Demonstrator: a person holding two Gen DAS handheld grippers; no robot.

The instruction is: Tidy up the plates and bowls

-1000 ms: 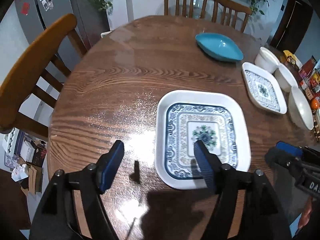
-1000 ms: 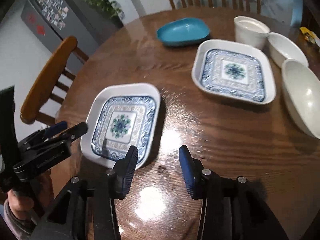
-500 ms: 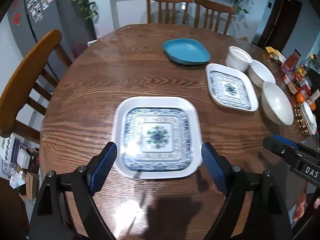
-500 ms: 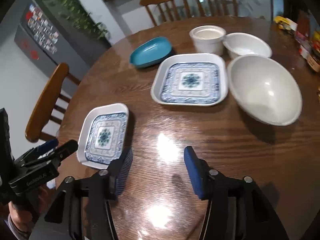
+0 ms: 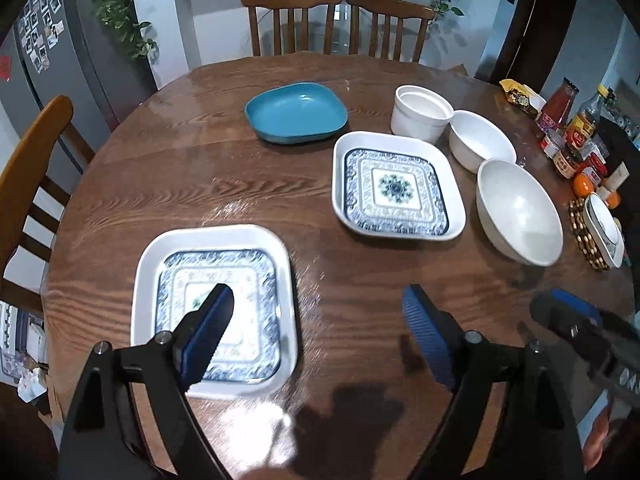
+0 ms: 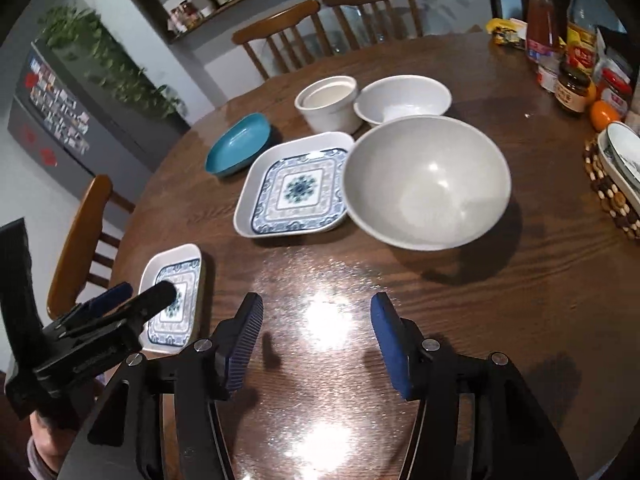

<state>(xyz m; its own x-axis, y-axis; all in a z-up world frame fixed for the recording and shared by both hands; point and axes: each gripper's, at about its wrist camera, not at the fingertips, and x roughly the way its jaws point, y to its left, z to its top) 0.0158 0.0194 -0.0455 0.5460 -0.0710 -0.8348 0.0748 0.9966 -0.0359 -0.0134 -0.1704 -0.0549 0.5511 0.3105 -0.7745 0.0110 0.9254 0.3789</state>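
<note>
A small square blue-patterned plate [image 5: 248,276] lies at the near left of the round wooden table [image 5: 180,168]; it also shows in the right wrist view [image 6: 176,276]. A larger patterned square plate [image 5: 396,188] [image 6: 296,188] lies mid-table, with a teal dish [image 5: 296,114] [image 6: 240,144] behind it. A white cup-like bowl [image 5: 420,114] [image 6: 330,106], a small white bowl [image 5: 480,140] [image 6: 402,98] and a big white bowl [image 5: 518,212] [image 6: 426,180] stand to the right. My left gripper [image 5: 318,320] is open, its left finger over the small plate. My right gripper [image 6: 316,340] is open over bare table.
Wooden chairs [image 5: 292,20] stand at the far side and one at the left [image 5: 28,168]. Jars, bottles and oranges [image 6: 576,76] crowd the right edge, with a dish on a beaded mat [image 6: 616,168]. A fridge [image 5: 36,60] stands far left.
Both grippers have pulled back and swung right. The small plate has shifted from between my left gripper's fingers to under its left finger. More of the bowls is in view.
</note>
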